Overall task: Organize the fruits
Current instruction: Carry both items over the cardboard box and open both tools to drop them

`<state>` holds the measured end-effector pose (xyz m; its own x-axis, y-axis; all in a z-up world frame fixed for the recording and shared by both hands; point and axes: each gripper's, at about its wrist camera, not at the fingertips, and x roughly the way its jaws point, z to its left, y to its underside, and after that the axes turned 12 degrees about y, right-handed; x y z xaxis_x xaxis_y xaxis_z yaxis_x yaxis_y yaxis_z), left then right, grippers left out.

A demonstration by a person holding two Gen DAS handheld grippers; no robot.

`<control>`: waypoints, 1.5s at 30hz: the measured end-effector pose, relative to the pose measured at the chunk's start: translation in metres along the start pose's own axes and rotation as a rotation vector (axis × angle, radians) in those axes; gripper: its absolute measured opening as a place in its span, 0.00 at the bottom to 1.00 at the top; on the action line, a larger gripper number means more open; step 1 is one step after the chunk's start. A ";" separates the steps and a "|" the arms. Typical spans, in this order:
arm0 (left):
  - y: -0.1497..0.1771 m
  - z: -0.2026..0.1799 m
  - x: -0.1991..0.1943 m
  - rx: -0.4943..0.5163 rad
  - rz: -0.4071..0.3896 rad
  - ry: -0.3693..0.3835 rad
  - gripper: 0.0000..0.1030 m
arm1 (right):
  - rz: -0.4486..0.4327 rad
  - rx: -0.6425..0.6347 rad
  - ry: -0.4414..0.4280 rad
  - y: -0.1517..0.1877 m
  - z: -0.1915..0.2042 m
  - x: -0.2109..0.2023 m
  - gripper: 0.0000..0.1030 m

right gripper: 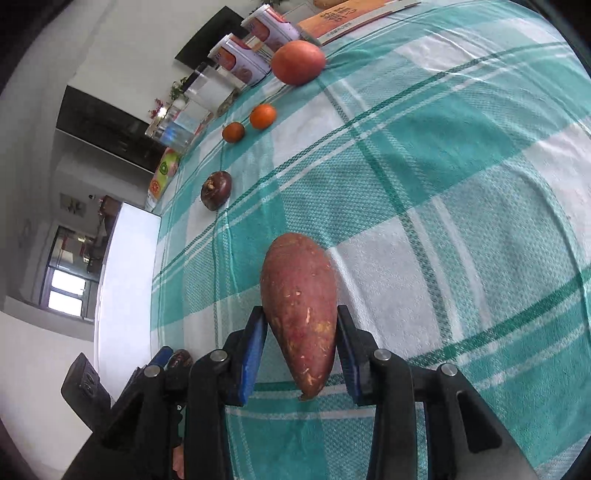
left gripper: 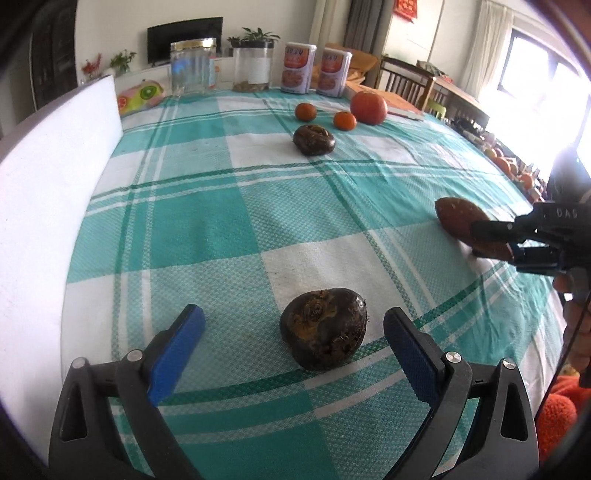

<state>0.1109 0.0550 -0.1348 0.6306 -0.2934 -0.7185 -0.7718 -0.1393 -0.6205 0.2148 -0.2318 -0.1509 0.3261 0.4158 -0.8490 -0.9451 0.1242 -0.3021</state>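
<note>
A dark brown, rough root (left gripper: 323,328) lies on the checked tablecloth (left gripper: 207,229) between the fingers of my left gripper (left gripper: 294,315), which stands open and clear of it on both sides. My right gripper (right gripper: 300,314) is shut on a reddish sweet potato (right gripper: 300,314), its blue pads pressing the thick middle. The sweet potato (left gripper: 458,218) also shows at the right edge of the left wrist view, low over the cloth. A second dark root (left gripper: 314,139) sits further back. Behind it are two small oranges (left gripper: 305,112) (left gripper: 344,120) and a large red-orange fruit (left gripper: 368,107).
Two glass jars (left gripper: 192,66) (left gripper: 253,68) and two printed tins (left gripper: 298,68) line the table's far edge. A white board (left gripper: 55,166) stands along the left side. An orange booklet (right gripper: 351,16) lies near the big fruit. Chairs and more fruit are beyond the right edge.
</note>
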 end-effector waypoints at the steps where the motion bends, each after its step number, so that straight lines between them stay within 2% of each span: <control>1: 0.000 0.000 0.000 -0.001 0.000 0.001 0.96 | -0.017 0.005 -0.006 0.004 -0.002 -0.004 0.37; 2: 0.000 -0.002 0.001 0.003 0.002 -0.004 0.96 | -0.041 0.008 -0.011 0.009 -0.005 -0.008 0.41; 5: -0.001 -0.006 0.003 0.024 0.012 -0.017 0.94 | -0.145 0.019 -0.027 0.029 -0.013 -0.023 0.60; 7: -0.001 -0.009 0.002 0.045 0.013 -0.014 0.93 | -0.211 0.045 -0.022 0.044 -0.019 -0.029 0.62; 9: -0.001 -0.015 0.000 0.085 0.000 -0.027 0.81 | -0.250 0.083 -0.034 0.045 -0.025 -0.042 0.62; 10: -0.001 -0.018 0.001 0.110 0.005 -0.038 0.72 | -0.281 0.065 -0.006 0.043 -0.024 -0.049 0.62; 11: -0.002 -0.020 0.004 0.131 0.016 -0.052 0.67 | -0.292 0.042 0.035 0.040 -0.021 -0.053 0.64; 12: -0.003 -0.021 0.007 0.141 0.029 -0.061 0.56 | -0.278 0.004 0.064 0.036 -0.015 -0.052 0.65; 13: -0.003 -0.021 0.008 0.140 0.035 -0.056 0.51 | -0.251 -0.045 0.085 0.033 -0.007 -0.050 0.65; 14: -0.003 -0.021 0.005 0.136 0.026 -0.044 0.39 | -0.230 -0.093 0.108 0.030 0.002 -0.047 0.65; 17: -0.002 -0.022 0.002 0.129 0.036 -0.042 0.39 | -0.134 -0.236 0.181 0.021 0.035 -0.031 0.65; 19: -0.002 -0.022 -0.003 0.100 0.044 -0.007 0.39 | -0.066 -0.296 0.223 0.015 0.054 -0.011 0.65; 23: -0.003 -0.020 -0.028 0.029 0.043 0.060 0.39 | 0.012 -0.315 0.322 0.003 0.062 0.014 0.65; 24: -0.002 -0.019 -0.034 0.021 0.041 0.065 0.39 | 0.003 -0.323 0.331 0.002 0.063 0.014 0.59; 26: 0.000 -0.017 -0.046 0.000 0.042 0.083 0.39 | 0.009 -0.316 0.331 0.004 0.062 0.012 0.39; 28: 0.003 -0.014 -0.056 -0.028 0.043 0.111 0.39 | 0.008 -0.273 0.295 0.010 0.057 0.008 0.39; 30: 0.007 -0.014 -0.065 -0.044 0.045 0.137 0.39 | 0.012 -0.183 0.216 0.015 0.045 0.002 0.39; 34: 0.012 -0.021 -0.086 -0.053 0.049 0.197 0.39 | 0.035 0.054 -0.110 0.033 0.017 -0.011 0.39; 36: 0.014 -0.025 -0.102 -0.061 0.049 0.230 0.39 | 0.044 0.104 -0.208 0.044 0.015 -0.017 0.39; 39: 0.015 -0.025 -0.133 -0.103 0.035 0.296 0.39 | 0.063 0.078 -0.269 0.059 0.037 -0.026 0.39; 42: 0.014 -0.013 -0.171 -0.164 -0.010 0.346 0.39 | 0.093 -0.001 -0.347 0.073 0.084 -0.032 0.39; 45: 0.010 0.012 -0.213 -0.199 -0.101 0.300 0.39 | 0.117 -0.100 -0.420 0.084 0.146 -0.035 0.39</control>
<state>-0.0300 0.1273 0.0083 0.6747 -0.5292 -0.5145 -0.7266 -0.3538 -0.5889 0.1211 -0.1042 -0.0830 0.1611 0.7543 -0.6365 -0.9618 -0.0245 -0.2725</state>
